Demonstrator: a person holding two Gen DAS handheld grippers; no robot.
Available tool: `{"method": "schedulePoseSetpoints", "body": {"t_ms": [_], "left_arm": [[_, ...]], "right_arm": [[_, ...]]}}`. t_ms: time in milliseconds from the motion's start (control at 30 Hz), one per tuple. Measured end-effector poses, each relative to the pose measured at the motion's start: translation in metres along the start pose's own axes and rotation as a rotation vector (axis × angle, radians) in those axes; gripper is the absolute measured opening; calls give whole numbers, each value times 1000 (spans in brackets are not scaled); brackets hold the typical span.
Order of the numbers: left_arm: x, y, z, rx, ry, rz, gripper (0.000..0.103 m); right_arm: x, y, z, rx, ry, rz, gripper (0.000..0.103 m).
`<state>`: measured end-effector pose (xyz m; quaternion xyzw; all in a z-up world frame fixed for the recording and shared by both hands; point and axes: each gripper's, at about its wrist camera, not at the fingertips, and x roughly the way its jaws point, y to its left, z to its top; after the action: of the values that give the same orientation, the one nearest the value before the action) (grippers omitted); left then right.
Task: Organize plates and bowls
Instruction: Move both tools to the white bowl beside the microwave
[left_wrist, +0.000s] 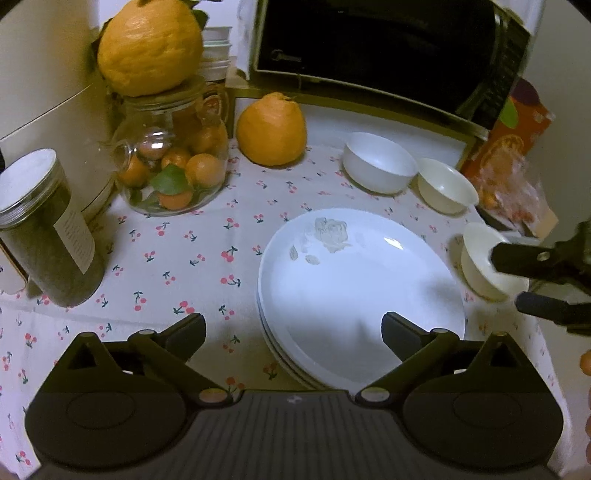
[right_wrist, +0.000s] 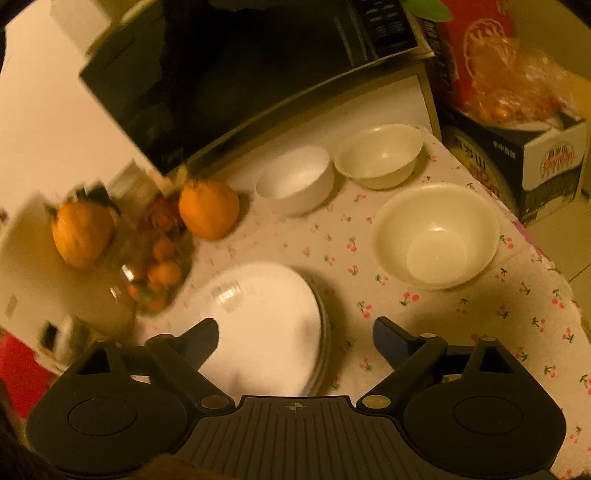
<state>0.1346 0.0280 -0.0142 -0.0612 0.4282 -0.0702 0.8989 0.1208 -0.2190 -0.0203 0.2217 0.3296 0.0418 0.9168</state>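
The stack of white plates (left_wrist: 354, 295) lies flat on the cherry-print tablecloth (left_wrist: 177, 258), right in front of my left gripper (left_wrist: 293, 332). I can make out several rims layered along its near-left edge. The top plate is glossy white with a smear of pale residue (left_wrist: 332, 232) toward its far side and two smaller dabs beside it. From the right wrist view the same stack (right_wrist: 266, 317) is blurred but reads as plain white, edges stepped on its right side.

Beyond the plates, near the microwave (left_wrist: 369, 44), stand a white bowl (left_wrist: 378, 162) and just beside it a smaller cream bowl (left_wrist: 447, 184), both upright. A larger cream bowl (right_wrist: 436, 236) sits to the right of the stack, apart from it, also upright and glossy inside; in the left view my right gripper (left_wrist: 532, 280) partly covers it.

My left gripper's jaws are spread wide, holding nothing, one finger over the cloth and the other over the plate's near rim. My right gripper (right_wrist: 293, 332) is likewise spread and grasps nothing.

Further left are a loose orange (left_wrist: 271, 129), a glass jar of small oranges (left_wrist: 173, 166) with a big citrus (left_wrist: 149, 48) on its lid, and a dark canister (left_wrist: 48, 229).
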Motion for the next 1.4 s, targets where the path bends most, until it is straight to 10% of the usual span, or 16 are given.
{"method": "schedulePoseSetpoints", "body": {"t_ms": [900, 1400], "left_arm": [[69, -32, 117, -28, -12, -69, 100], [128, -51, 134, -18, -61, -119, 60]], "right_arm": [[82, -49, 84, 418, 19, 206, 94], [131, -54, 96, 503, -26, 125, 93]]}}
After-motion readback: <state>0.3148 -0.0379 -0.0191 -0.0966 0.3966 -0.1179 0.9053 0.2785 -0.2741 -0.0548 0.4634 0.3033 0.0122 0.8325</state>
